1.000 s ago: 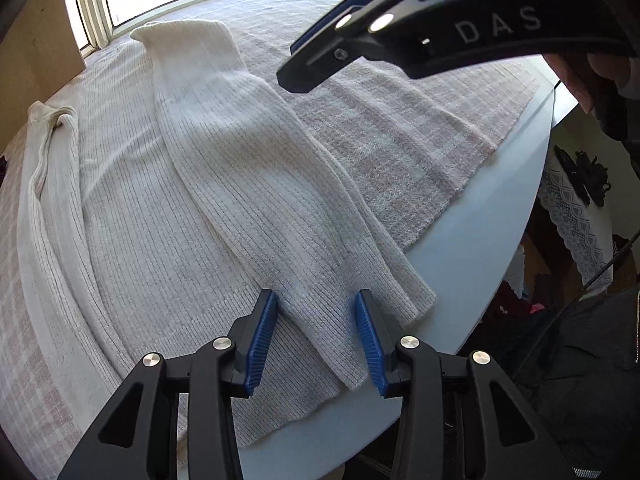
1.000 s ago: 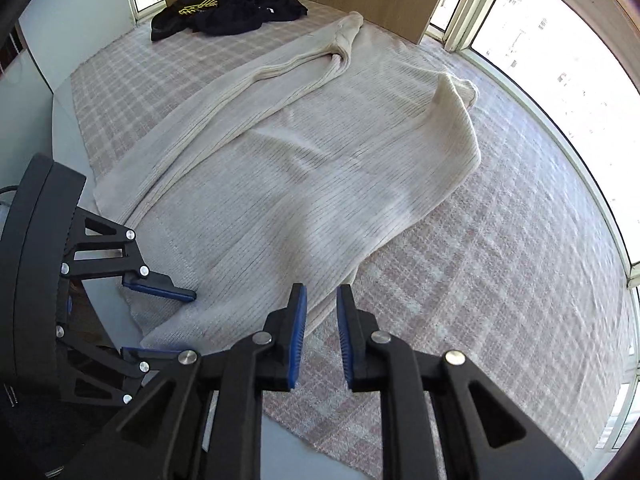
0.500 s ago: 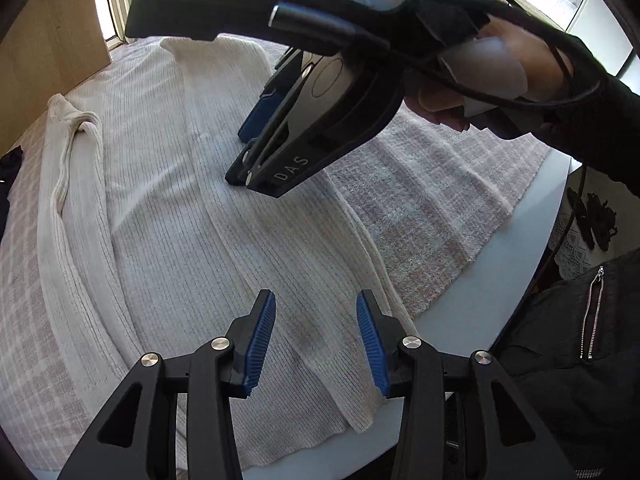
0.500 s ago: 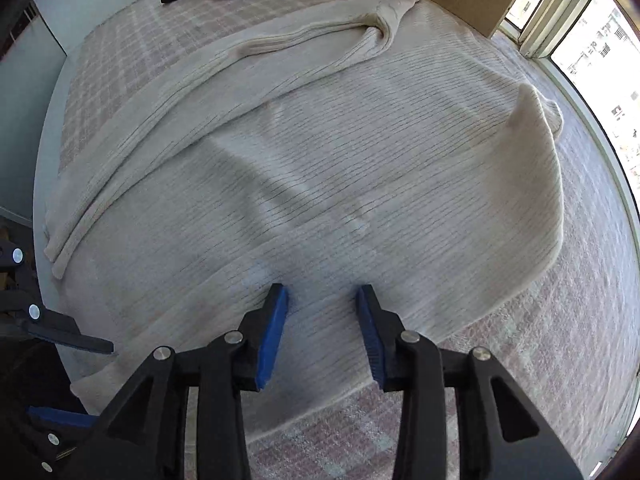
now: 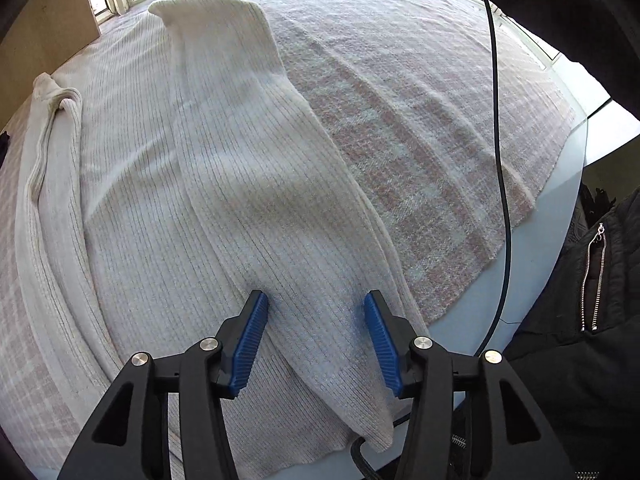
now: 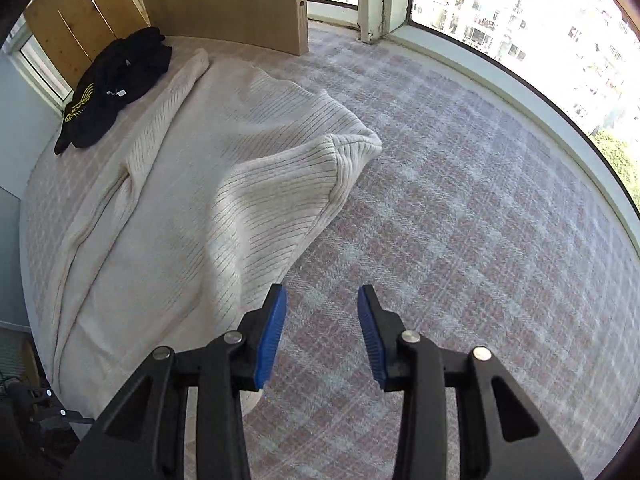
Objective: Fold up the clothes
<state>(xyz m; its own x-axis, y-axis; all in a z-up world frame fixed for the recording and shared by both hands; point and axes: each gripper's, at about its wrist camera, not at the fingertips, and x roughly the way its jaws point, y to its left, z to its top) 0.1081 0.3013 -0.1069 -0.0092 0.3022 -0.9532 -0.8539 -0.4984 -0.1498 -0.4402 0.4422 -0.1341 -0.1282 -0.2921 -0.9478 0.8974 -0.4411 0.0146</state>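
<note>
A cream ribbed sweater [image 5: 224,184] lies spread on a pink plaid blanket [image 6: 460,200]. The left gripper [image 5: 316,334], jaws spread, hovers over its sleeve at lower centre. The right gripper [image 6: 322,328], also spread, hovers over blanket. A black garment [image 6: 116,84] lies upper left.

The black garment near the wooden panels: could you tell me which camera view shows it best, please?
The right wrist view: the black garment lies whole on the checked blanket. The left wrist view catches at most a dark sliver at its left edge.
</note>
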